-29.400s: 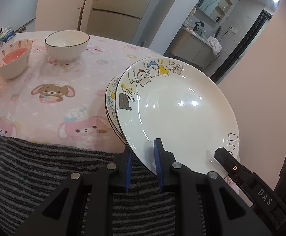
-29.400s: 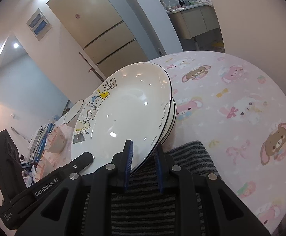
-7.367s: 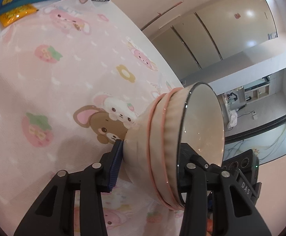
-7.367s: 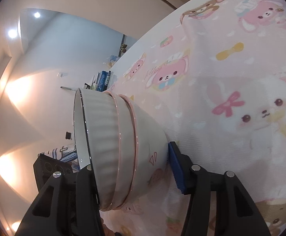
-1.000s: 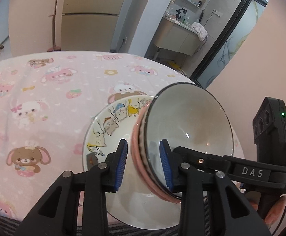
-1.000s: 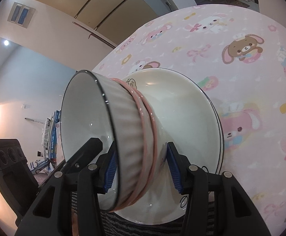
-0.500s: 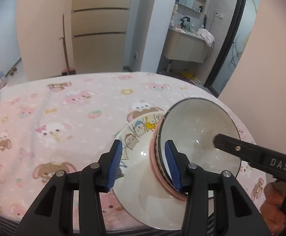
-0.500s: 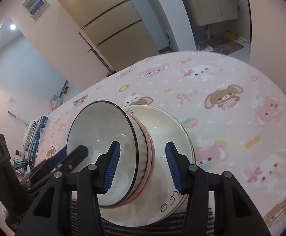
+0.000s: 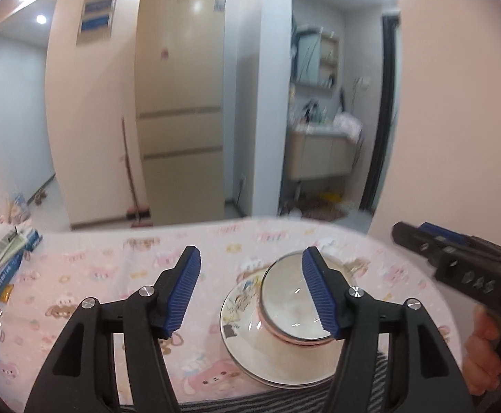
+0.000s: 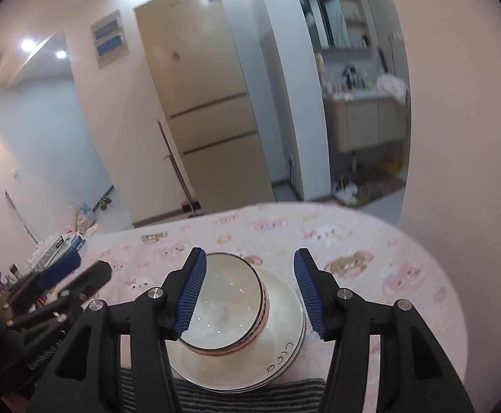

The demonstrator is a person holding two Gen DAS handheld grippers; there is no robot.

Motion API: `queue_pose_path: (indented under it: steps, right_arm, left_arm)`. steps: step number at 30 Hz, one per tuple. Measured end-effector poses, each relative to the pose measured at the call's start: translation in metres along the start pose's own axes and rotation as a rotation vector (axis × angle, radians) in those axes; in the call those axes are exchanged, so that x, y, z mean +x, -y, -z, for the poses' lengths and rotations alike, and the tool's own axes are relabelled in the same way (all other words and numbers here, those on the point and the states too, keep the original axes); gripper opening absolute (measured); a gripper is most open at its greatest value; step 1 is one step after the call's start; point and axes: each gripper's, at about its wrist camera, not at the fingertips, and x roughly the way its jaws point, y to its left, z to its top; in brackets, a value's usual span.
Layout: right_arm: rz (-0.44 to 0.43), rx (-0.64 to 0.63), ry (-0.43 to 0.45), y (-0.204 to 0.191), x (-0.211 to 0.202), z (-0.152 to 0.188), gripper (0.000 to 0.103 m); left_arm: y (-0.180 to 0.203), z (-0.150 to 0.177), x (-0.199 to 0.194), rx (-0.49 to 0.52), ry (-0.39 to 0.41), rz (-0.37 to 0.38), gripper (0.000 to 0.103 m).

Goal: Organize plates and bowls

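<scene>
The bowls (image 10: 224,306) sit nested on the plates (image 10: 278,354) at the near edge of the table (image 9: 113,275), just above a striped cloth (image 10: 250,392). Both my grippers, left (image 9: 252,290) and right (image 10: 248,285), are spread wide and empty, above the stack (nothing pinched). To finish well, I judge I should lift straight up and clear, without brushing the bowl rim, which could tip the stack.
</scene>
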Motion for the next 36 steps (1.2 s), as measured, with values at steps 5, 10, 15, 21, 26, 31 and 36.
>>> queue_pose_path:
  steps: [5, 10, 15, 21, 26, 31, 36]
  right_arm:
    - [0.004, -0.05, 0.149, -0.02, -0.049, 0.003, 0.056]
    - [-0.028, -0.067, 0.251, -0.033, -0.084, 0.01, 0.066]
    - [0.014, -0.12, 0.327, -0.049, -0.102, 0.024, 0.078]
    - [-0.019, -0.111, 0.369, -0.057, -0.113, 0.038, 0.088]
    - [-0.012, -0.122, 0.433, -0.063, -0.119, 0.055, 0.103]
    - [-0.009, -0.114, 0.429, -0.063, -0.111, 0.071, 0.103]
    - [0.012, -0.095, 0.37, -0.053, -0.09, 0.08, 0.103]
  left_arm:
    - [-0.003, 0.0, -0.052, 0.045, 0.176, -0.045, 0.074]
    - [-0.02, 0.004, -0.078, 0.026, 0.248, -0.016, 0.082]
    - [-0.025, 0.018, -0.105, 0.073, 0.352, -0.071, 0.103]
    - [-0.048, 0.027, -0.115, -0.012, 0.372, -0.023, 0.103]
    - [-0.05, 0.038, -0.121, 0.01, 0.397, -0.026, 0.103]
    - [-0.055, 0.056, -0.102, -0.001, 0.36, -0.008, 0.103]
    - [-0.05, 0.065, -0.08, 0.042, 0.317, 0.004, 0.103]
